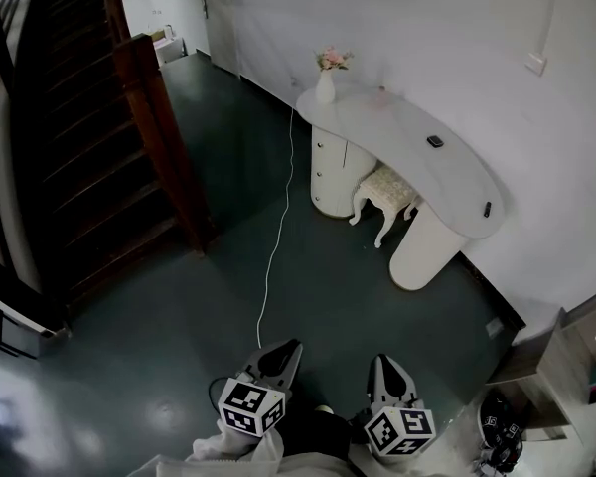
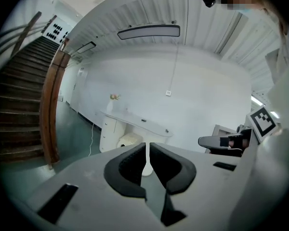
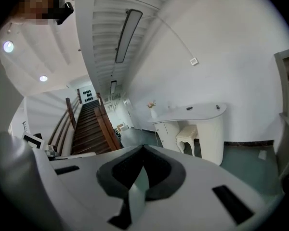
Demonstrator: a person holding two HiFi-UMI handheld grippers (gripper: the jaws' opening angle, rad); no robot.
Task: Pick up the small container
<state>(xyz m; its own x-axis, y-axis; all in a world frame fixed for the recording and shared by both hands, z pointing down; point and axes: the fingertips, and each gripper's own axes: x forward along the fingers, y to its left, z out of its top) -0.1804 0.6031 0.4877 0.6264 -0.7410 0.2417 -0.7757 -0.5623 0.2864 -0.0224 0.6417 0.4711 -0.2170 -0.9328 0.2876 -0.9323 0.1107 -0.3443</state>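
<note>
A white curved desk (image 1: 397, 117) stands by the far wall, well ahead of both grippers. On its top lie two small dark things, one (image 1: 435, 141) near the middle and one (image 1: 487, 209) near the right end; they are too small to identify. My left gripper (image 1: 288, 348) and right gripper (image 1: 385, 362) hover side by side over the dark green floor at the bottom of the head view. In the left gripper view the left gripper (image 2: 147, 144) is shut with nothing between its pads. In the right gripper view the right gripper (image 3: 143, 147) has its tips together and holds nothing.
A white vase with flowers (image 1: 325, 83) stands on the desk's left end, and a white stool (image 1: 385, 191) sits under the desk. A dark wooden staircase (image 1: 70, 157) with a newel post (image 1: 159, 127) fills the left. A white cable (image 1: 275, 237) crosses the floor. Shelving (image 1: 566, 356) stands at the right.
</note>
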